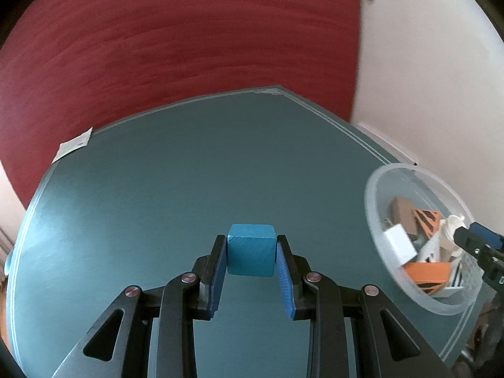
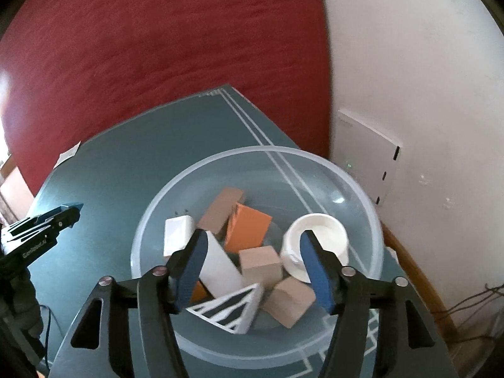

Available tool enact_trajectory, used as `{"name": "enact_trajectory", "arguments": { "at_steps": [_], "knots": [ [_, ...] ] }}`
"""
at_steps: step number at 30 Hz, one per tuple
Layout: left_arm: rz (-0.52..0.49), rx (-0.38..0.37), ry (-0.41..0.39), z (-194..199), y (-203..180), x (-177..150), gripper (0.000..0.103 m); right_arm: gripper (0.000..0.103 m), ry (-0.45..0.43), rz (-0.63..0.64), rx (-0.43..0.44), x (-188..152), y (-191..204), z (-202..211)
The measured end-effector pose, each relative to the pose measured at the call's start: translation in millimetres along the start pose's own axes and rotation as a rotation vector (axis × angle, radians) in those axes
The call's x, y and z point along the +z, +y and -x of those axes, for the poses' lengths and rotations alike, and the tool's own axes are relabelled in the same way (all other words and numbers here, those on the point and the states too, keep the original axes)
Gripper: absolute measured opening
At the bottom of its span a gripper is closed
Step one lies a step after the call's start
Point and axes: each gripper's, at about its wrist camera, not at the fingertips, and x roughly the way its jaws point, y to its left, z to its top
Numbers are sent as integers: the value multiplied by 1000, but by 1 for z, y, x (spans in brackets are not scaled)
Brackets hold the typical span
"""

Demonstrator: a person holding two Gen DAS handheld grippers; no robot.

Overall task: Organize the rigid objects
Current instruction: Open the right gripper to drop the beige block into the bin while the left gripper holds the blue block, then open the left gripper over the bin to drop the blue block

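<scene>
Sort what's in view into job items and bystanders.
Job: blue cube in left hand-held gripper; clear bowl of blocks; white cup; open right hand-held gripper.
Bystanders: paper slip, red wall, white wall panel.

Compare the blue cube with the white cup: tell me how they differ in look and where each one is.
The blue cube is a solid, flat-faced block; the white cup is round and hollow. The blue cube is clamped between the pads of the left hand-held gripper above the table; the white cup lies loose in the clear bowl, and the open right hand-held gripper grips nothing. Both are single-coloured and rigid.
</scene>
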Motion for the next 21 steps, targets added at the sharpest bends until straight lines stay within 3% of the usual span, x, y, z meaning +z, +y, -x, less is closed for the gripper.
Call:
{"name": "enact_trajectory", "arguments": {
  "at_steps": [6, 14, 21],
  "knots": [
    [-42, -50, 1, -3, -20, 5, 32, 68, -39, -9, -3, -2, -13, 10],
    [-68, -189, 20, -20, -30, 16, 32, 70, -66, -37, 23, -2, -24, 19],
    [-118, -241, 28, -31, -48, 16, 32, 76, -73, -55, 9, 0, -27, 25]
  ]
}}
